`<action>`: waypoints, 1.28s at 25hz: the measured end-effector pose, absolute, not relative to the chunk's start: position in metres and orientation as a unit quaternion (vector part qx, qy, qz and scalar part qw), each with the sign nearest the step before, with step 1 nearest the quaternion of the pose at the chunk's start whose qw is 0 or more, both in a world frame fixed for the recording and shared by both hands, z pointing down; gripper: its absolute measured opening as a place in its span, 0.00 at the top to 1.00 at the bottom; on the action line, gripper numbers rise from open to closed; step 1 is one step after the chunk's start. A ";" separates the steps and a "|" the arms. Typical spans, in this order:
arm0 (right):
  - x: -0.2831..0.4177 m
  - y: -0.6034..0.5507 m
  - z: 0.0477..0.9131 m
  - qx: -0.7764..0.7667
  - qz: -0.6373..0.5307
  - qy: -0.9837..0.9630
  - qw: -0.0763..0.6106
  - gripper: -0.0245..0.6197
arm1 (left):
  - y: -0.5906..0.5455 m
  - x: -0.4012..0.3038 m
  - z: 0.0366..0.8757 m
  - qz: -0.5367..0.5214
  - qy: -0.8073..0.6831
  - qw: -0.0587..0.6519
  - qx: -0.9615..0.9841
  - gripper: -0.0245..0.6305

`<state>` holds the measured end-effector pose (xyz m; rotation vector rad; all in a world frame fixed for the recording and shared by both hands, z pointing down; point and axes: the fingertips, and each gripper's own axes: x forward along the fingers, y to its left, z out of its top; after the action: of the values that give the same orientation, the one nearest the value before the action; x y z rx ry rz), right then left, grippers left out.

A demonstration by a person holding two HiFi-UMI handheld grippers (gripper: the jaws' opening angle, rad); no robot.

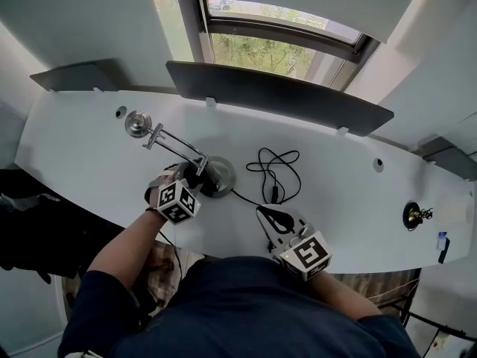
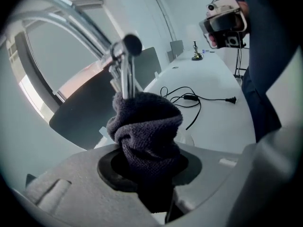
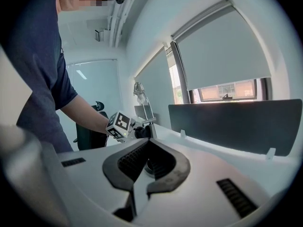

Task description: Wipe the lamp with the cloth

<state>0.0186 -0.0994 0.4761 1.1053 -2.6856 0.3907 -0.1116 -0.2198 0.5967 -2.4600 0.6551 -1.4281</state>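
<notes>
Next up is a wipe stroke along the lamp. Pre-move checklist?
1. Grip on cloth by left claw: ok, bunched between the jaws.
2. Contact with lamp arm: ok, cloth pressed at its lower end.
3. State of right claw: ok, shut, empty, away from the lamp.
4. Bracing of lamp base: not ok, nothing holds it.
5. Loose black cable off the arm: ok, it lies on the desk beside the base.
6. Cloth cleanliness: cannot tell.
</notes>
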 end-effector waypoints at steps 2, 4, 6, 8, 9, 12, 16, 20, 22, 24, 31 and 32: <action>0.017 -0.099 0.472 0.370 0.127 -0.914 0.104 0.94 | -0.219 -0.110 0.583 -0.477 0.227 0.137 -0.838 0.76; 0.016 -0.099 0.468 0.366 0.125 -0.916 0.103 0.94 | -0.218 -0.109 0.571 -0.462 0.236 0.157 -0.840 0.76; 0.017 -0.098 0.467 0.363 0.112 -0.919 0.104 0.94 | -0.218 -0.110 0.563 -0.444 0.249 0.165 -0.845 0.76; 0.016 -0.098 0.463 0.358 0.107 -0.922 0.103 0.94 | -0.218 -0.112 0.563 -0.433 0.266 0.158 -0.847 0.76; 0.015 -0.097 0.459 0.355 0.109 -0.923 0.102 0.94 | -0.216 -0.114 0.563 -0.430 0.275 0.148 -0.847 0.76; 0.015 -0.097 0.453 0.351 0.104 -0.925 0.099 0.94 | -0.206 -0.116 0.558 -0.419 0.312 0.098 -0.847 0.76; 0.016 -0.096 0.450 0.345 0.099 -0.929 0.090 0.94 | -0.184 -0.115 0.550 -0.378 0.358 0.018 -0.854 0.76; 0.016 -0.095 0.450 0.339 0.091 -0.933 0.086 0.94 | -0.161 -0.115 0.540 -0.338 0.378 -0.002 -0.862 0.76; 0.014 -0.096 0.448 0.334 0.091 -0.935 0.082 0.94 | -0.149 -0.111 0.528 -0.310 0.384 -0.019 -0.869 0.76; 0.011 -0.096 0.444 0.327 0.089 -0.938 0.077 0.94 | -0.136 -0.105 0.516 -0.281 0.388 -0.039 -0.877 0.76; -0.001 -0.094 0.417 0.305 0.087 -0.948 0.042 0.94 | -0.095 -0.071 0.464 -0.192 0.365 -0.094 -0.906 0.76; -0.001 -0.094 0.412 0.302 0.082 -0.949 0.034 0.94 | -0.091 -0.066 0.455 -0.182 0.358 -0.096 -0.911 0.76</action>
<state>-0.0014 -0.0940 0.4121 0.9279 -2.9191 0.2535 -0.0662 -0.0910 0.4554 -3.0500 1.2005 -0.6103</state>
